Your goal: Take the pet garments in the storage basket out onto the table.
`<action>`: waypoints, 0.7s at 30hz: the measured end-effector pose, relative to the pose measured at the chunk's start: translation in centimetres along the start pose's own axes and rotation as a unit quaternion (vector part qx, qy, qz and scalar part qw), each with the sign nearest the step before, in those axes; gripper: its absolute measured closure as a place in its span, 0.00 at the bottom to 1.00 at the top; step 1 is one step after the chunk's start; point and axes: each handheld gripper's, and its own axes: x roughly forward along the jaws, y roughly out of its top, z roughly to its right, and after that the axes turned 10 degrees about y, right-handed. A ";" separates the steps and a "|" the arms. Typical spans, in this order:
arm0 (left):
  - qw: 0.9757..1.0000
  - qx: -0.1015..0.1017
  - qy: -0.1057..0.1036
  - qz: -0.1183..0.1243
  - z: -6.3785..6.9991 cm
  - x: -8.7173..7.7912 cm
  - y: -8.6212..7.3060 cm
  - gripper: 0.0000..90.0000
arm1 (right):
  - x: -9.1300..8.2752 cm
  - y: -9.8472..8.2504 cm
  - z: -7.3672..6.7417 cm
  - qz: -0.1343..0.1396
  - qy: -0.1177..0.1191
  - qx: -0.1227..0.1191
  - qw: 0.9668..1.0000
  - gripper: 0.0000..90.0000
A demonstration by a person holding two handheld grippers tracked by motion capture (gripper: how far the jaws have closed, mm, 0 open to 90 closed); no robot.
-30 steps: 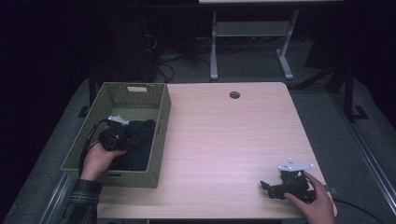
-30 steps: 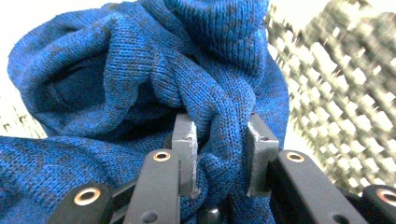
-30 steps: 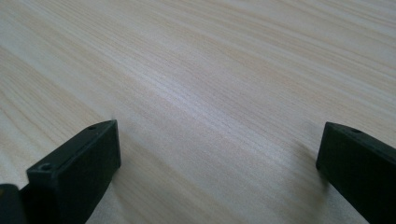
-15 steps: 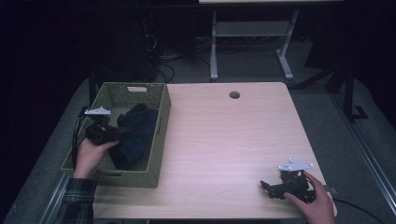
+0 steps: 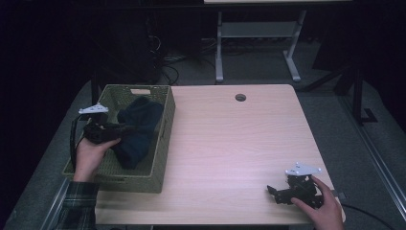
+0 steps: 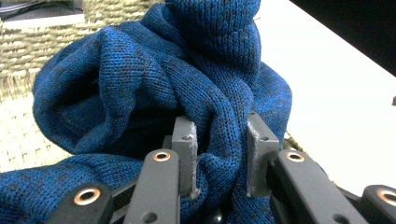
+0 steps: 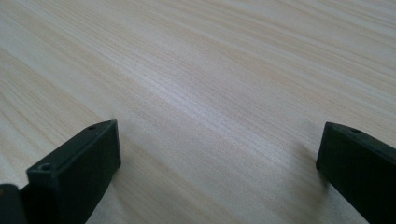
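Left gripper view: sweater (image 6: 154,88) edges cropped.

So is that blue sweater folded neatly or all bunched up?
Bunched up. The blue sweater shows rumpled folds, with one fold pinched by the left hand-held gripper, over the woven basket.

No text, label, brand or number can be read anywhere. No readable sign is carried by any surface.
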 end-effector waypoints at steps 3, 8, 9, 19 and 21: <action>1.000 -0.001 -0.012 0.012 0.2 -0.4 0.6 0.78 | 0.0 0.0 0.0 0.000 0.000 0.000 1.000 0.00; 0.999 0.001 -0.021 0.025 0.9 -1.0 1.6 0.78 | 0.0 0.0 0.0 0.000 0.000 0.001 1.000 0.00; 0.999 0.004 -0.027 0.033 1.1 -1.3 2.1 0.78 | 0.0 0.0 0.0 0.000 0.000 0.001 1.000 0.00; 0.997 0.014 -0.049 0.058 2.2 -1.8 3.8 0.78 | 0.0 0.0 0.0 0.000 -0.001 0.001 1.000 0.00; 0.997 0.018 -0.053 0.062 2.6 -1.8 4.2 0.78 | 0.0 0.0 0.0 0.000 -0.002 0.002 1.000 0.00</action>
